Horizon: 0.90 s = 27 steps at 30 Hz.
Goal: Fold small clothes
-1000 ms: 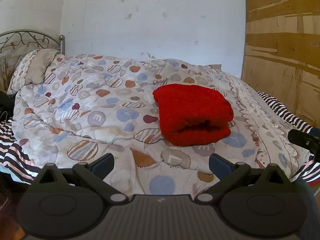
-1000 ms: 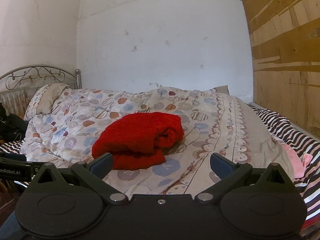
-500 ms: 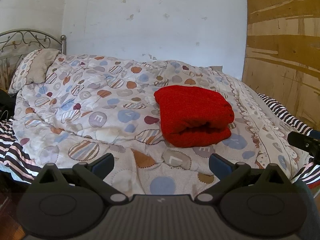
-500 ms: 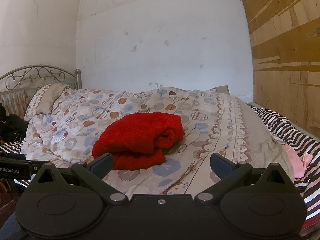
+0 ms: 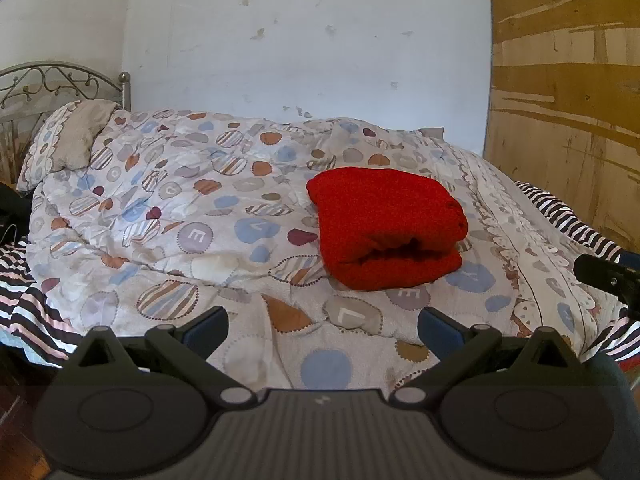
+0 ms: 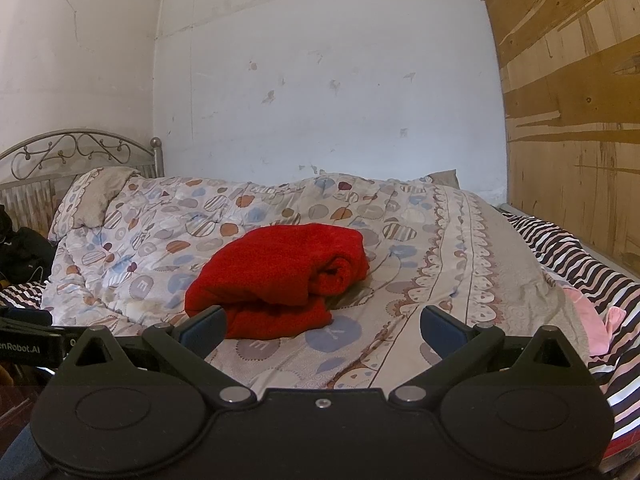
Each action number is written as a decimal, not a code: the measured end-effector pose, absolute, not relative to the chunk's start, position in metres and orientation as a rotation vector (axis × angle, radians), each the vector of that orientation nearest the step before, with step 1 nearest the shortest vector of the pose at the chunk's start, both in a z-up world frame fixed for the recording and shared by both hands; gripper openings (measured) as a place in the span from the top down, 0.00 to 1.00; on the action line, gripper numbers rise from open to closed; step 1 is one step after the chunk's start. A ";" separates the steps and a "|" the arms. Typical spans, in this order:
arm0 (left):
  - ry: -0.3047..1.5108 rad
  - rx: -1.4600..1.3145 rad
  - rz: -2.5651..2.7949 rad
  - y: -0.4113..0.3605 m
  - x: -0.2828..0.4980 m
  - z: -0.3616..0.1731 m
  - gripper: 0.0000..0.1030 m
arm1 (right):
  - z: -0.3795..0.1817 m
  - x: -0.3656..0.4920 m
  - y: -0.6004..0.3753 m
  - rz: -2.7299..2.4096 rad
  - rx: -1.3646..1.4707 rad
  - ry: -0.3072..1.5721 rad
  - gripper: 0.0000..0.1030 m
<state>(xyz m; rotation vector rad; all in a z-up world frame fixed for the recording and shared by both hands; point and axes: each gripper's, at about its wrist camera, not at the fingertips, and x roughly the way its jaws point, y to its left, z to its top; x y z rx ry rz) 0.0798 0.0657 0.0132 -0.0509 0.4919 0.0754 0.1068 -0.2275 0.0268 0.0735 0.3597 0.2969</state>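
A red fleece garment [image 5: 384, 228] lies folded into a thick bundle on the patterned quilt [image 5: 180, 216], right of the bed's middle. In the right wrist view the same red garment [image 6: 280, 280] shows its rolled edge toward the right. My left gripper [image 5: 324, 326] hangs open near the bed's front edge, well short of the garment, nothing between its fingers. My right gripper [image 6: 323, 325] is open too, just in front of the bundle and apart from it. The right gripper's body [image 5: 608, 276] shows at the left view's right edge.
A pillow [image 5: 76, 140] leans on the metal headboard [image 5: 52, 84] at the left. Striped sheets [image 6: 580, 264] run along the wooden wall [image 6: 572, 120] on the right, with a pink cloth [image 6: 592, 320] on them. Dark items [image 6: 24, 248] sit at the far left.
Both views have drifted slightly; the red bundle stays folded in place. Both grippers remain open.
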 end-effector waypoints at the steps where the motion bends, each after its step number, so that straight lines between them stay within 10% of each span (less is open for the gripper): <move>1: 0.492 -0.050 0.075 0.066 0.079 0.013 0.00 | 0.027 0.107 -0.227 0.296 0.074 0.361 0.00; 27: 0.526 -0.023 0.110 0.062 0.080 0.016 0.00 | 0.026 0.105 -0.225 0.300 0.068 0.361 0.00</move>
